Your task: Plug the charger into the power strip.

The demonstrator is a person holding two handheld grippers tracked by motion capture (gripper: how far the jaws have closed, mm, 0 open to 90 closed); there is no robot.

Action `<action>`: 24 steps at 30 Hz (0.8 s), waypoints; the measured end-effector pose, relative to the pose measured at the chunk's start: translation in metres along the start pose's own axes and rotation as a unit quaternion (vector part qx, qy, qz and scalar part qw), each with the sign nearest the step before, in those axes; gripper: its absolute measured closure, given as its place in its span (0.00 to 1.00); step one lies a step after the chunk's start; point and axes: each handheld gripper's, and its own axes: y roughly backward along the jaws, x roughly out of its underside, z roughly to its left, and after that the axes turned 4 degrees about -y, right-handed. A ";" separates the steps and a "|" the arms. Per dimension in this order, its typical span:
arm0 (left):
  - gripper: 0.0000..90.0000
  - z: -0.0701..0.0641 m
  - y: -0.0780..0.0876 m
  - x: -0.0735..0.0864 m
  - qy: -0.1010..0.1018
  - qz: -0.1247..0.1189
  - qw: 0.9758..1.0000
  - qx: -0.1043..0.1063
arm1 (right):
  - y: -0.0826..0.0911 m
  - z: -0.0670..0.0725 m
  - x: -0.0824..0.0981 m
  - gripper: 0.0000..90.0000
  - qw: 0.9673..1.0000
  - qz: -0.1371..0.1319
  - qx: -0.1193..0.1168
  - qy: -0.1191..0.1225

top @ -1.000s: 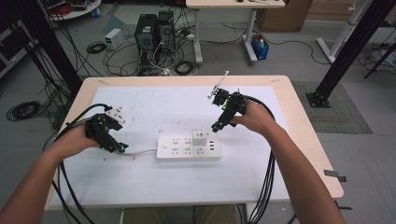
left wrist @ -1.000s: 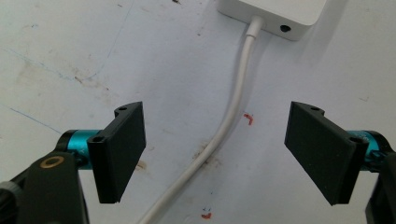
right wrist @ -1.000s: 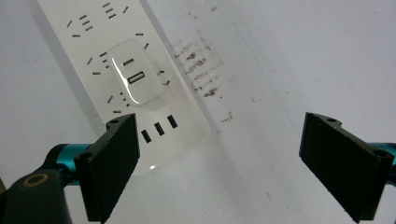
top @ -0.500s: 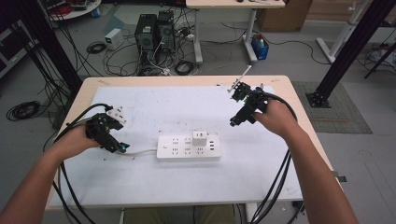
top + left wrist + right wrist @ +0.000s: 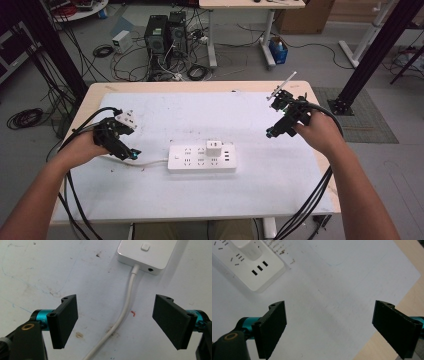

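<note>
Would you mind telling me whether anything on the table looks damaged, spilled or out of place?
Nothing looks damaged or spilled. The power strip lies flat with a white adapter plugged in. The white table cover carries small stains and scuff marks.

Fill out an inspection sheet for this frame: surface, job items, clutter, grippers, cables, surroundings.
Surface: white sheet over a wooden table, with small stains and pen marks.
Job's things: white power strip lying flat mid-table; white adapter plugged into it.
Clutter: nothing seen.
Grippers: left gripper open, above the strip's cord; right gripper open, empty, near the table's right edge.
Cables: black bundles trail from both grippers off the near edge.
Surroundings: computer towers, loose floor cables, another desk behind.
</note>
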 end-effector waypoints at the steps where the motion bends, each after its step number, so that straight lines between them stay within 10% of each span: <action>1: 0.23 0.000 0.000 0.000 0.001 -0.001 1.000 0.000 | -0.001 -0.001 0.003 0.13 1.000 0.002 0.002 -0.002; 24: 0.23 0.003 -0.003 -0.003 0.002 0.006 1.000 -0.003 | -0.029 -0.001 0.034 0.13 0.999 0.037 -0.031 0.000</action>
